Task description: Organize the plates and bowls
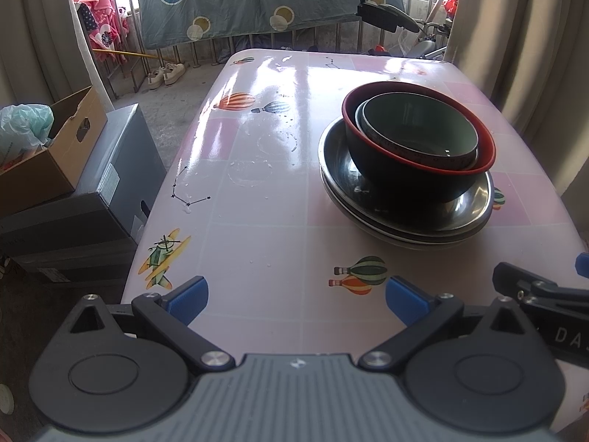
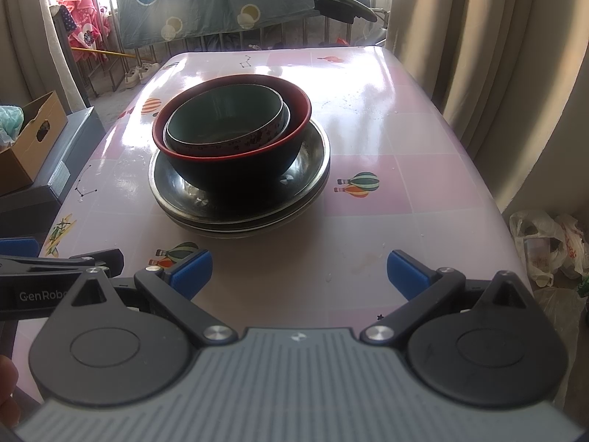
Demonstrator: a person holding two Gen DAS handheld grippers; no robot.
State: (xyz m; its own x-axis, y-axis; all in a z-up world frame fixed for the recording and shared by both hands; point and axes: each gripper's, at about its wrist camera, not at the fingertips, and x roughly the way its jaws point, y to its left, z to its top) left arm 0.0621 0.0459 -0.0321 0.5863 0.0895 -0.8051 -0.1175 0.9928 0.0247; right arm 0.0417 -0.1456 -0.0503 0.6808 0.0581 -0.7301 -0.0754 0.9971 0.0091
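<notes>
A stack of dishes stands on the pink patterned table (image 1: 265,221) (image 2: 405,184). A pale green bowl (image 1: 416,125) (image 2: 224,118) sits inside a black bowl with a red rim (image 1: 408,180) (image 2: 235,173). That bowl rests on stacked metal plates (image 1: 368,217) (image 2: 176,199). My left gripper (image 1: 296,294) is open and empty, near the table's front edge, left of the stack. My right gripper (image 2: 298,270) is open and empty, in front of the stack. Each gripper shows at the edge of the other's view.
A cardboard box (image 1: 55,151) on dark cases stands left of the table. Curtains (image 2: 497,73) hang at the right. Plastic bags (image 2: 545,243) lie on the floor at the right. A railing with hung bedding (image 1: 257,3) stands beyond the table's far edge.
</notes>
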